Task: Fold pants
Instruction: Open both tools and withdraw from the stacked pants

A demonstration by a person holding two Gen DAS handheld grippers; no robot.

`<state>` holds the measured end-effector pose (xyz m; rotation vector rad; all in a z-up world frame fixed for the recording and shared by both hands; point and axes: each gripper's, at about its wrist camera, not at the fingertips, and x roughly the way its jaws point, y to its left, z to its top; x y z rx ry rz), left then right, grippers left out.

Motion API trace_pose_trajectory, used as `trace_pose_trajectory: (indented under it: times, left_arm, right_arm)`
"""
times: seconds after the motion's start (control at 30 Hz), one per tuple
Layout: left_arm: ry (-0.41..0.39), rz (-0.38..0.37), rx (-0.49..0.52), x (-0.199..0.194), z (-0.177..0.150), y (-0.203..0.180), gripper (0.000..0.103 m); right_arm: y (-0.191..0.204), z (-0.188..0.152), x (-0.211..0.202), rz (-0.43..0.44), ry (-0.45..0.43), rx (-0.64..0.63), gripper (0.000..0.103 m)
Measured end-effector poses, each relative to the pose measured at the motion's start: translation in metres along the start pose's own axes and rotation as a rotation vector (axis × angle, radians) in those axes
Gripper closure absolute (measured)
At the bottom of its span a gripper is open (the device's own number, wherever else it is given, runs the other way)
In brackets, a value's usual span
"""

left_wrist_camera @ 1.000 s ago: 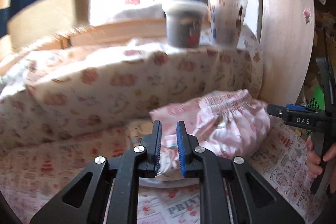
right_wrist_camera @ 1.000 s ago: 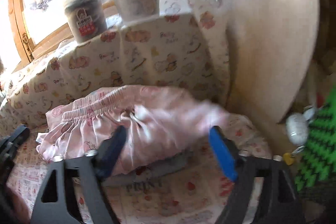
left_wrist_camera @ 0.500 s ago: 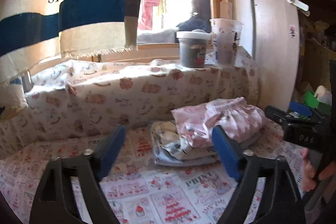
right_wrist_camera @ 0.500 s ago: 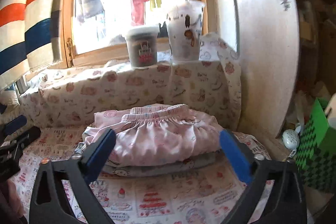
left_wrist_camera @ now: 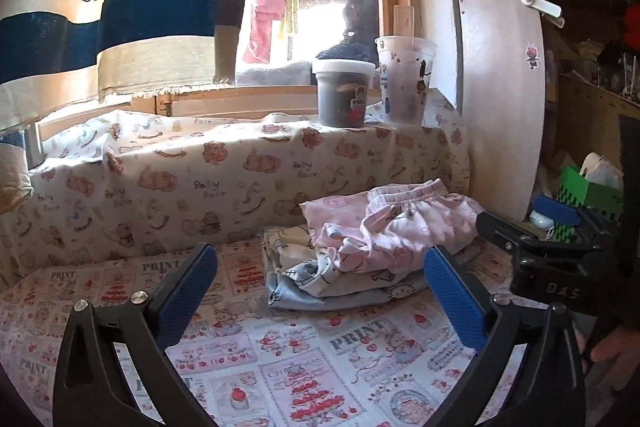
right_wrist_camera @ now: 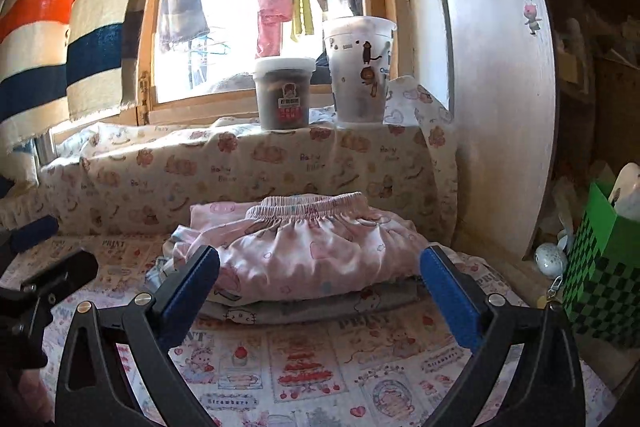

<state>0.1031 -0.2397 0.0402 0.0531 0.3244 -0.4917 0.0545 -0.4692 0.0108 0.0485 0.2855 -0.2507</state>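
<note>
Release looked to be the step in hand: the left gripper [left_wrist_camera: 320, 287] had just been opening, its blue pads [left_wrist_camera: 188, 291] spread wide with nothing between them, while the right gripper [right_wrist_camera: 320, 291] stood equally wide and empty, its opening already done. Just beyond both sets of fingertips, untouched, lay the pink pants [right_wrist_camera: 316, 247], folded into a compact bundle with the elastic waistband [right_wrist_camera: 308, 205] uppermost at the far edge; seen from the left wrist they sat ahead of and toward the right finger [left_wrist_camera: 396, 227]. They rested on top of a small stack of folded clothes [left_wrist_camera: 340, 287], pale with cartoon prints. By my reading the fold was finished or nearly so, and the next move called for little more than keeping the fingers clear of the stack, or tidying the loose left corner. Under everything spread a printed sheet [right_wrist_camera: 304, 367] with cake and strawberry panels. Past the stack rose a padded ledge draped in bear-print cloth [left_wrist_camera: 224, 179], carrying a dark lidded tub [right_wrist_camera: 285, 93] and a translucent cartoon cup [right_wrist_camera: 358, 67]. Beyond those stood a wooden-framed window [right_wrist_camera: 256, 7], a striped curtain [left_wrist_camera: 120, 7] to the left, a pale cabinet panel [right_wrist_camera: 500, 107] to the right.
</note>
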Motion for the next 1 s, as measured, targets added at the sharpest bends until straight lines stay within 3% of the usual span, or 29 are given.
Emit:
trace_pose_trajectory:
  times: [0.33,1.0]
  left_arm:
    - [0.010,0.030,-0.033,0.004,-0.003,0.008,0.000]
    - [0.000,0.109,-0.039,0.002,-0.004,0.009,0.000]
  right_arm:
    - [-0.001,0.000,-0.002,-0.020,-0.011,0.003,0.001]
    - [0.000,-0.001,0.012,0.064,0.058,0.001,0.001]
